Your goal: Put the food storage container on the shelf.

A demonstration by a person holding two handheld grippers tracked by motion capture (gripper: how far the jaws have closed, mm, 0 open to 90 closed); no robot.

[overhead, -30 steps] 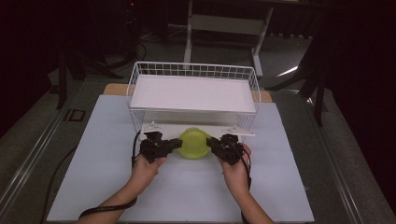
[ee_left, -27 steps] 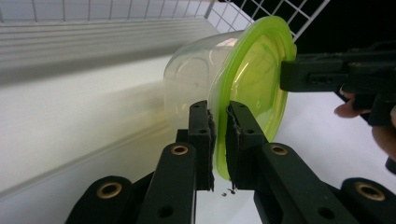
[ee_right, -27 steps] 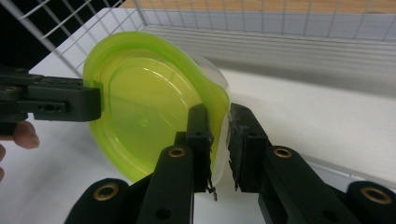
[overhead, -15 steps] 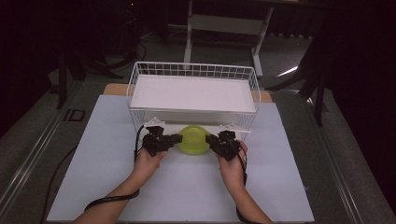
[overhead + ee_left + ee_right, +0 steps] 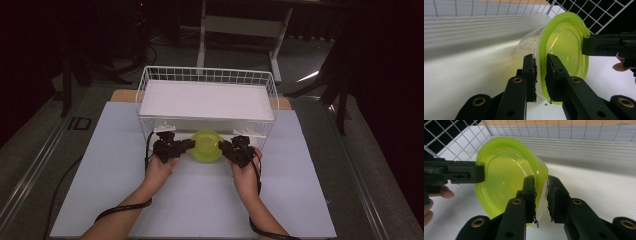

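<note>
A clear round tub with a lime-green lid (image 5: 206,145) is held between both grippers, just in front of the near wall of a white wire basket (image 5: 207,75). My left gripper (image 5: 187,145) is shut on the lid's left rim; in the left gripper view its jaws (image 5: 540,58) pinch the rim of the tub (image 5: 564,40). My right gripper (image 5: 223,146) is shut on the opposite rim, where its jaws (image 5: 540,181) clamp the edge of the tub (image 5: 504,180). Each gripper view also shows the other gripper's jaw at the far rim (image 5: 586,46) (image 5: 480,171).
The wire basket holds a flat white panel (image 5: 205,100) and stands at the back of a pale mat (image 5: 100,165) on the table. Dark floor, a white table frame (image 5: 240,25) and cables lie beyond. Both forearms come in from the bottom edge.
Both hands have carried the tub a little forward, closer to the basket's near wall. Both grips stay the same.
</note>
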